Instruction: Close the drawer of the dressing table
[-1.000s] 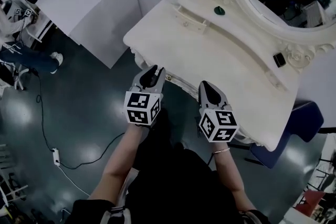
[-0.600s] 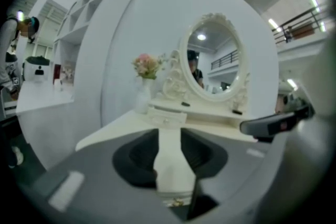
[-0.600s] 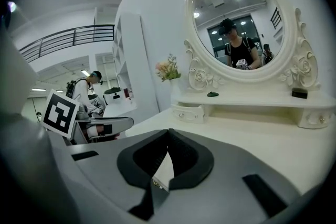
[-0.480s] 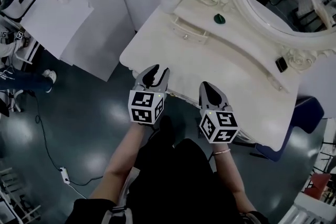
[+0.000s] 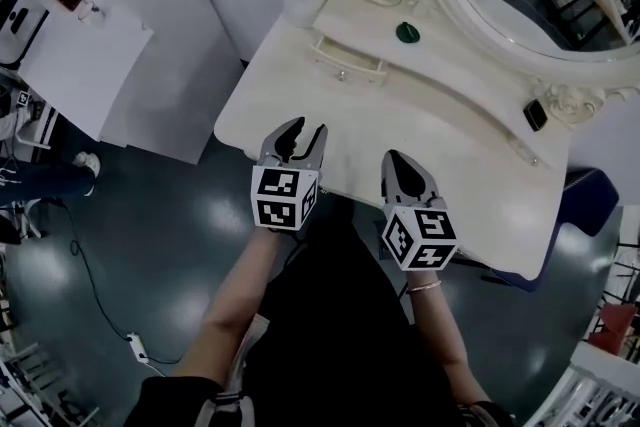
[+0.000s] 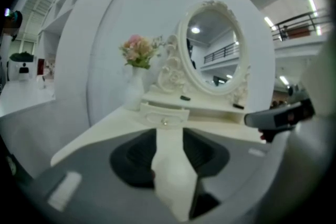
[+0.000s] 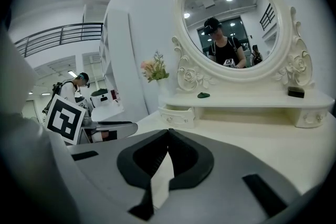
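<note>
Fingers of the left gripper point(image 5: 305, 131) have just spread, empty, those of the right gripper point(image 5: 397, 161) stay together, both further over the counter point(image 5: 455, 150) toward the drawer point(image 5: 346, 66).

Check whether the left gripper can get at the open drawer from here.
Probably yes. The left gripper, whose jaws have just been opening with nothing between them, points at the drawer across bare tabletop; nothing stands in between. The vase stands beside the drawer, off the path.
</note>
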`<state>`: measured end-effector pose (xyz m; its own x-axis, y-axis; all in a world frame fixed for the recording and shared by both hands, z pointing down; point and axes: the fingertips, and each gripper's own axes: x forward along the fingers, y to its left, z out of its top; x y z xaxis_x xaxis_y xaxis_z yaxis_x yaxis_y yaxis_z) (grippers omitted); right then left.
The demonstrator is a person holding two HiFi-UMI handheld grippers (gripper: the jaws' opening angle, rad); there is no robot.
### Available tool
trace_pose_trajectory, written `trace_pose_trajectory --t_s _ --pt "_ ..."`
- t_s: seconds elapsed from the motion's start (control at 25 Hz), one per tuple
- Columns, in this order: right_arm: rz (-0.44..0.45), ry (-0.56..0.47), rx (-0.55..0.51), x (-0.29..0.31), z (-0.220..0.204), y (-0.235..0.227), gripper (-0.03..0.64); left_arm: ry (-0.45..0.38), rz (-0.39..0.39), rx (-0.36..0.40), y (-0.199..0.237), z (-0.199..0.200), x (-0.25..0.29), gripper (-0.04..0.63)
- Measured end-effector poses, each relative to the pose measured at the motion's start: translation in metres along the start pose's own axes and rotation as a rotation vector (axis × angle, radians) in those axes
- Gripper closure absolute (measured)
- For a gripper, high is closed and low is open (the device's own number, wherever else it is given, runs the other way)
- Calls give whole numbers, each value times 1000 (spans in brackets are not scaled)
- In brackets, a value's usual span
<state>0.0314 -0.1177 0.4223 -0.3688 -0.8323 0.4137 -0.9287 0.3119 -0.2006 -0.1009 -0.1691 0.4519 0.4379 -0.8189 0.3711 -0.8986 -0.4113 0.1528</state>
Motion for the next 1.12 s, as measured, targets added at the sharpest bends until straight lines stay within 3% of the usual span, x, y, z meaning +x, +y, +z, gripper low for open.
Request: trace_pose_trajectory --t_s 1.12 --pt "-19 90 79 82 7 -60 614 129 -13 33 10 1 136 420"
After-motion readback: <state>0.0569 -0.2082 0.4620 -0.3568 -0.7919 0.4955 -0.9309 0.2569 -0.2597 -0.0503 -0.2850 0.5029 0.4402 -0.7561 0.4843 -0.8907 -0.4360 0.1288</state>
